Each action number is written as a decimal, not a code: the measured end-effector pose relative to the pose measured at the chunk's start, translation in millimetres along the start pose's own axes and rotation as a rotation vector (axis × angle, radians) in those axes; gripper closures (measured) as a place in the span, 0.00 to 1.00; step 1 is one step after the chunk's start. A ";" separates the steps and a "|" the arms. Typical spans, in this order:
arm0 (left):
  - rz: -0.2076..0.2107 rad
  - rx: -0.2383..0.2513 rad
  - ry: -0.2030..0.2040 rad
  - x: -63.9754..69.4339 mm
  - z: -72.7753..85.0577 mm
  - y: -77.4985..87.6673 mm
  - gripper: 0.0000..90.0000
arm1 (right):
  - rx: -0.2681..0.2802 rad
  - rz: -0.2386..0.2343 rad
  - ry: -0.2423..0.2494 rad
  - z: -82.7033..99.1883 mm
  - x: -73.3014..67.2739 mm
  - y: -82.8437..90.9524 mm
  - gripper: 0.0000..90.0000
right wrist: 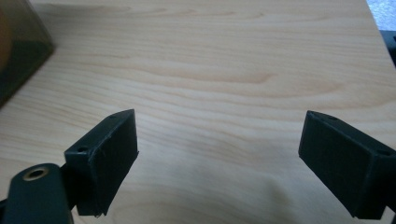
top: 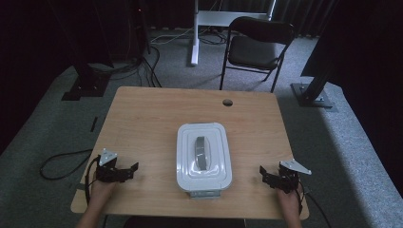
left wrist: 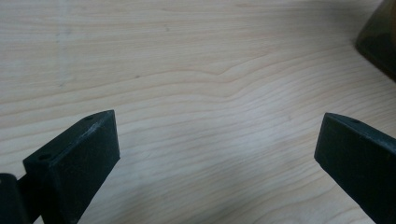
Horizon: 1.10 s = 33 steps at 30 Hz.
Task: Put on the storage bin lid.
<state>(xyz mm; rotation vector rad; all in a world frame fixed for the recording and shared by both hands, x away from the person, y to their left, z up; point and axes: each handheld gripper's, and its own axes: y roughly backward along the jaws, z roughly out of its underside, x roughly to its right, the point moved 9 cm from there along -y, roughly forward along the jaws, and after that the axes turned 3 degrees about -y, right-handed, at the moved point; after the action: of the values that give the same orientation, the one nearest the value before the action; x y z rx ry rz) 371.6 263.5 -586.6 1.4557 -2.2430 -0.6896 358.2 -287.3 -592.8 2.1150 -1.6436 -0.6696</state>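
A white rectangular plastic box with a grey handle on its lid [top: 204, 157] sits on the light wooden desk [top: 142, 123], near the middle and toward the near edge, its long side running from near to far. The left gripper [top: 135, 167] rests low over the desk at the near left, well apart from the box, its fingers [left wrist: 79, 154] spread wide with bare wood between them (nothing held). The right gripper [top: 262, 172] lies at the near right, also clear of the box, and its fingers [right wrist: 105, 154] likewise stand wide apart over bare wood. In each gripper view a dark corner of the box [right wrist: 18, 51] shows at the edge. A black folding chair [top: 256, 45] stands on the grey carpet beyond the far edge of the desk.
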 end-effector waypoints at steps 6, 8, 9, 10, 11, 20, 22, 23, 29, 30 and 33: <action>-0.018 -0.017 0.018 -8.3 8.0 7.2 0.00 | -0.011 0.015 -0.015 8.3 7.0 4.9 0.12; -0.026 -0.025 0.022 -10.5 10.1 10.0 0.01 | -0.015 0.024 -0.011 10.3 8.3 7.3 0.12; -0.025 -0.024 0.026 -11.2 11.1 11.5 0.01 | -0.017 0.020 -0.010 11.5 8.5 8.6 0.12; -0.032 -0.029 0.028 -12.5 12.5 12.9 0.01 | -0.017 0.021 -0.012 12.8 8.8 9.8 0.12; -0.037 -0.036 0.033 -13.4 14.2 14.1 0.01 | -0.020 0.030 -0.010 14.2 10.0 11.0 0.12; -0.068 -0.058 0.066 -19.8 24.8 20.0 0.01 | -0.034 0.040 -0.014 22.4 13.3 19.0 0.12; -0.083 -0.085 0.079 -23.1 30.0 23.5 0.01 | -0.037 0.051 -0.015 24.8 15.2 22.4 0.12; -0.085 -0.088 0.086 -23.9 30.7 24.4 0.01 | -0.039 0.059 -0.017 25.6 16.1 23.5 0.12; -0.105 -0.119 0.103 -30.5 36.6 27.6 0.01 | -0.048 0.066 -0.022 30.8 19.7 27.7 0.12; -0.108 -0.121 0.102 -31.1 37.3 28.0 0.01 | -0.050 0.070 -0.025 31.5 20.2 28.0 0.12; -0.115 -0.146 0.104 -32.6 40.9 28.5 0.01 | -0.075 0.084 -0.023 34.1 21.0 27.2 0.12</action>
<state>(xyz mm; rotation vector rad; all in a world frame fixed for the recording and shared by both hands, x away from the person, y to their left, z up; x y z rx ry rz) 340.8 311.2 -604.5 1.5203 -1.9998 -0.7773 321.2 -314.5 -608.1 1.9816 -1.6820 -0.7201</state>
